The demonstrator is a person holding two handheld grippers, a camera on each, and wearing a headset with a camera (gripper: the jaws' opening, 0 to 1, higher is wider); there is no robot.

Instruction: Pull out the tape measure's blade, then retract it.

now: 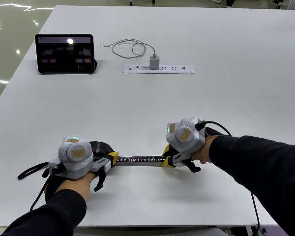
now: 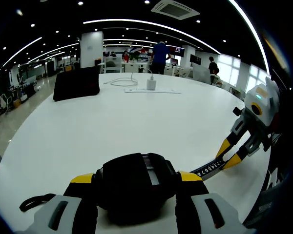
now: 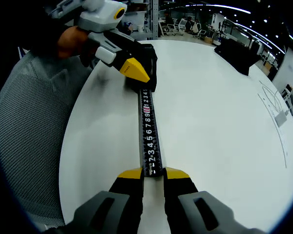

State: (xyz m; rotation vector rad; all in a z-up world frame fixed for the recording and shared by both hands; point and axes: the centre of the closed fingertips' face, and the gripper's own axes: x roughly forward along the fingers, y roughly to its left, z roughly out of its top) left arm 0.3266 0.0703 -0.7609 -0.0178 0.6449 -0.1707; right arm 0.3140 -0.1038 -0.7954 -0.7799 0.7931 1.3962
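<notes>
The white bench [image 1: 196,103] is mostly bare. Towards its far left a tablet [image 1: 65,53] stands propped up, its dark screen catching a ceiling light. Near it, to the right, a white power strip [image 1: 174,69] lies flat with a white charger [image 1: 154,62] plugged into it, and the charger's pale cable [image 1: 130,47] curls in a loose loop on the bench just behind. Glossy floor [image 1: 10,34] shows off the left edge. A grey mesh chair back [image 3: 34,126] sits at the near side. People [image 2: 160,52] stand across the office.
</notes>
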